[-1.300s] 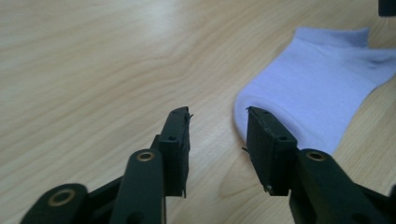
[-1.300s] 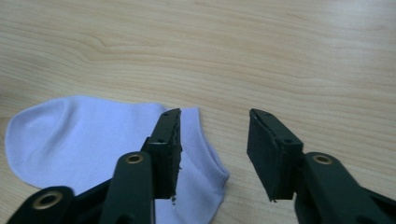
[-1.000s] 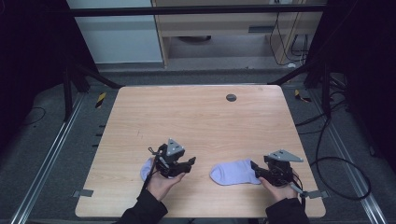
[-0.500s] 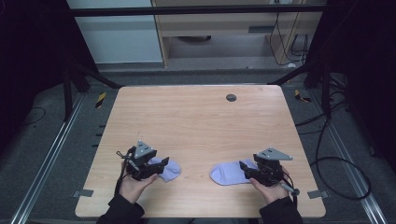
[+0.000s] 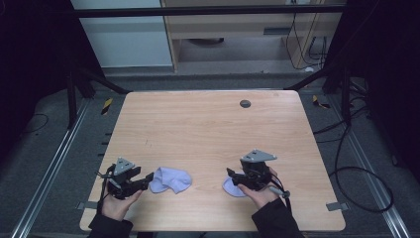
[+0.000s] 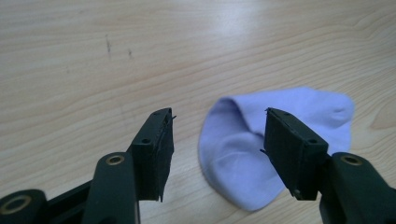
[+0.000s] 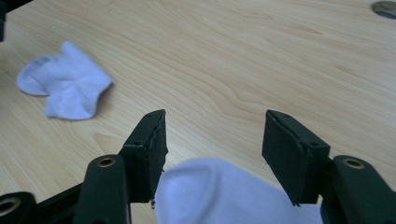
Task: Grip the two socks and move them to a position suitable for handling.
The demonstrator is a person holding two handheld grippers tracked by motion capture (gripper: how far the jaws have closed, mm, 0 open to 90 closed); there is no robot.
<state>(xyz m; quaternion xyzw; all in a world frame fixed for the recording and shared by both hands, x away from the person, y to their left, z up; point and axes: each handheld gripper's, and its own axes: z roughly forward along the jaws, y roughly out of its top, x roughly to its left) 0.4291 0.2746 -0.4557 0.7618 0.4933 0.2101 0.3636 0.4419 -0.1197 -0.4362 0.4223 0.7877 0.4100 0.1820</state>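
Observation:
Two pale lilac socks lie on the wooden table. The left sock rests flat just in front of my left gripper, which stands open, its right jaw over the sock's edge. My right gripper hovers over the right sock, which lies low between the jaws and is mostly hidden under the hand. Those jaws have just been closing a little, but the pads do not press on the cloth. In the right gripper view the left sock lies farther off.
A dark round grommet sits in the tabletop at the far side. The table's front edge runs close below both hands. Metal rails flank the table, and cables trail on the floor at the right.
My left gripper has drawn back to the left, uncovering the left sock. My right gripper has moved left and now covers most of the right sock.

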